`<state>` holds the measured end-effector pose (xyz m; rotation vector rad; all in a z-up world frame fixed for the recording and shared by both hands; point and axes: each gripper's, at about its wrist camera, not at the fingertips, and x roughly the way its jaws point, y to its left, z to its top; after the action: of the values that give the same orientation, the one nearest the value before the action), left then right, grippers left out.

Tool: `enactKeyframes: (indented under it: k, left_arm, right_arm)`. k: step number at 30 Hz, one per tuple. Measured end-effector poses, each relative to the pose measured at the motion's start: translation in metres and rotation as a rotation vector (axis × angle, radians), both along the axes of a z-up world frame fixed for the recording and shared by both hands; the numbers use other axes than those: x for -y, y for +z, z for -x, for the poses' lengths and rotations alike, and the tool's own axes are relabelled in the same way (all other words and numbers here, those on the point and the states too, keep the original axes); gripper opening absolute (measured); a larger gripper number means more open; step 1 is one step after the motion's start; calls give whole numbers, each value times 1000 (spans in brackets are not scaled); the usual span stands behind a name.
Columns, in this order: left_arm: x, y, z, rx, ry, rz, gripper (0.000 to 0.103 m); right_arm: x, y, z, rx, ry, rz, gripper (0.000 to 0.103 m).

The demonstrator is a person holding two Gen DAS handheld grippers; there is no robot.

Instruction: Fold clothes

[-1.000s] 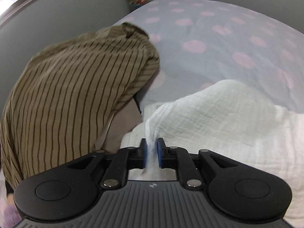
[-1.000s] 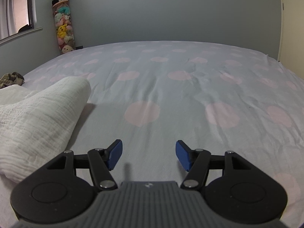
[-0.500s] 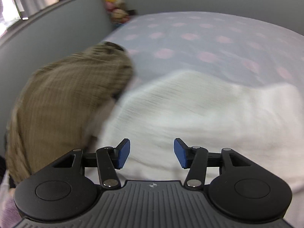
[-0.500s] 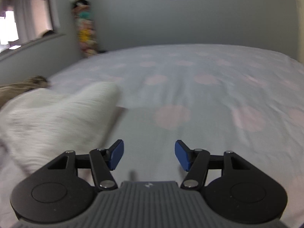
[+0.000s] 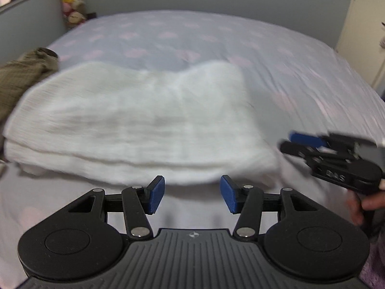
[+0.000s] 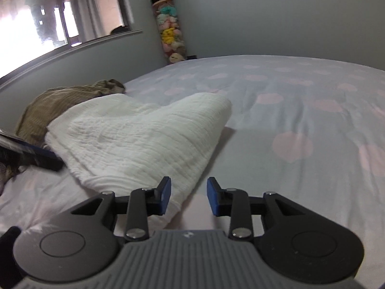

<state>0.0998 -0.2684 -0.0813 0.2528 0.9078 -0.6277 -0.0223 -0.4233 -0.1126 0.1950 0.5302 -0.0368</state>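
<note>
A folded white crinkled cloth (image 5: 134, 125) lies on the bed, also in the right wrist view (image 6: 144, 139). My left gripper (image 5: 192, 193) is open and empty just in front of the cloth's near edge. My right gripper (image 6: 189, 196) is open and empty at the cloth's near right corner, its left finger over the edge; it shows at the right of the left wrist view (image 5: 296, 142). An olive striped garment (image 6: 57, 106) lies bunched behind the white cloth on the left, also in the left wrist view (image 5: 21, 74).
The bed has a pale sheet with pink dots (image 6: 300, 110). Grey walls bound it at left and back. A column of plush toys (image 6: 168, 29) hangs in the far corner beside a window (image 6: 48, 16).
My left gripper opened, let go of the white cloth and pulled back; the cloth now lies flat. My right gripper moved left to the cloth's corner and narrowed a little.
</note>
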Motion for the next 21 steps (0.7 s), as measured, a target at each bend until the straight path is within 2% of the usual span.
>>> enactKeyframes:
  k: [6,18,20,21]
  left_arm:
    - [20,-14,10,-19,-5,23,49]
    - [30,-34,-8,-87,95,63,49]
    - [31,-35,-9,-97,103,69,47]
    - [32,-35,-9,-101,104,73,47]
  right_arm:
    - [-19,-4,0,-35,122,128,37]
    - [-34,-20,-8,-39,208,218,36]
    - [-36,-24,-10,-45,218,227,34]
    - [-35,-23,-11,-54,222,213,29]
